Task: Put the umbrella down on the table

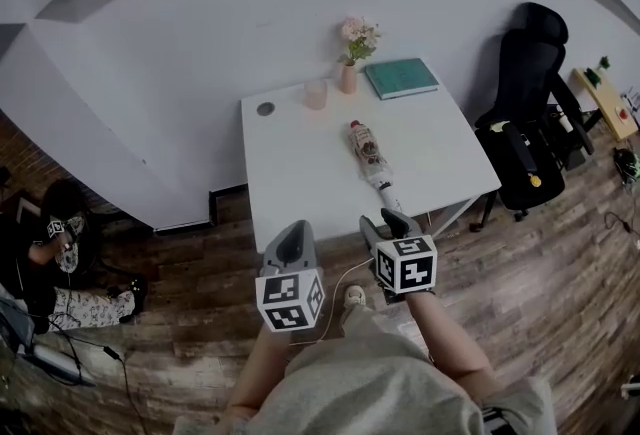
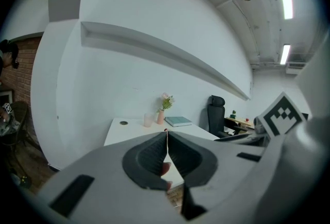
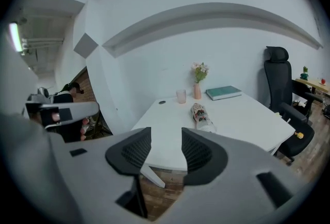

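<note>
The folded umbrella (image 1: 370,155) lies flat on the white desk (image 1: 300,173), ahead of both sets of fingers and well apart from them, its pale end pointing toward the right gripper (image 3: 166,138). That gripper's fingers stand spread with nothing between them, while the left gripper (image 2: 166,140) has its fingers pressed together, empty. Beyond the umbrella stand a cup (image 1: 316,94), a vase of flowers (image 1: 348,78) and a green book (image 1: 401,78).

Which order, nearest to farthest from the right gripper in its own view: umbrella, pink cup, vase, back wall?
1. Umbrella, lying midway on the table, straight ahead of the right gripper.
2. Pink cup, near the far edge, left.
3. Vase, just right of the cup; these two are too close to call.
4. Back wall, behind everything.
</note>
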`<state>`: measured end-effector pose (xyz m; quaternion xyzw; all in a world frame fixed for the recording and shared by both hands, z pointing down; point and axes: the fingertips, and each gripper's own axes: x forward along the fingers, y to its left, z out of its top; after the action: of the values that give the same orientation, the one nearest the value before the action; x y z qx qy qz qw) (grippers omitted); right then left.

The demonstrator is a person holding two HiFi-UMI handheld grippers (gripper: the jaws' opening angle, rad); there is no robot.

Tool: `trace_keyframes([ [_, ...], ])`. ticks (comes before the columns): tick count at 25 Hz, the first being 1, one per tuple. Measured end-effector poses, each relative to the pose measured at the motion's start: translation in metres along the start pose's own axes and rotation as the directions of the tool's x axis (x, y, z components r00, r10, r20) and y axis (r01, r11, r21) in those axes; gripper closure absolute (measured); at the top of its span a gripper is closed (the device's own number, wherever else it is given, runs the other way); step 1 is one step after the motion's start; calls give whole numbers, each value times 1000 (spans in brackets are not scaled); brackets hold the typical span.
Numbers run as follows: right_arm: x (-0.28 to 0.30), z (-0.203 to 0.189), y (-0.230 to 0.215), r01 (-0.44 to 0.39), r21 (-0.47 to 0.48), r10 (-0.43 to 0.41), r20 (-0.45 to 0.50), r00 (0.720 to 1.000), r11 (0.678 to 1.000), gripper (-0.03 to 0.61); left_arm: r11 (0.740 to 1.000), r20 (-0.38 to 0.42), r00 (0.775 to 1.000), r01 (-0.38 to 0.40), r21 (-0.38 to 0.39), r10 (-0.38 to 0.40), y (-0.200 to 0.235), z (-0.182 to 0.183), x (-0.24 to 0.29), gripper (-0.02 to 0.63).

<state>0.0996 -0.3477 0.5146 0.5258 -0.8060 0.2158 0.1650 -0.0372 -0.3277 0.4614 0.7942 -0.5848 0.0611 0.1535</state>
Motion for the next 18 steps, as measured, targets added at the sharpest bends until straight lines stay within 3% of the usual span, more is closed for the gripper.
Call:
trace_keyframes([
  [10, -77, -35, 42, 25, -18, -24, 82, 996, 1000, 444, 999, 18, 999, 28, 15, -29, -19, -29, -78, 606],
  [18, -139, -68, 77, 30, -54, -24, 122, 992, 998, 530, 1000, 22, 1000, 22, 6, -22, -30, -54, -148, 606],
])
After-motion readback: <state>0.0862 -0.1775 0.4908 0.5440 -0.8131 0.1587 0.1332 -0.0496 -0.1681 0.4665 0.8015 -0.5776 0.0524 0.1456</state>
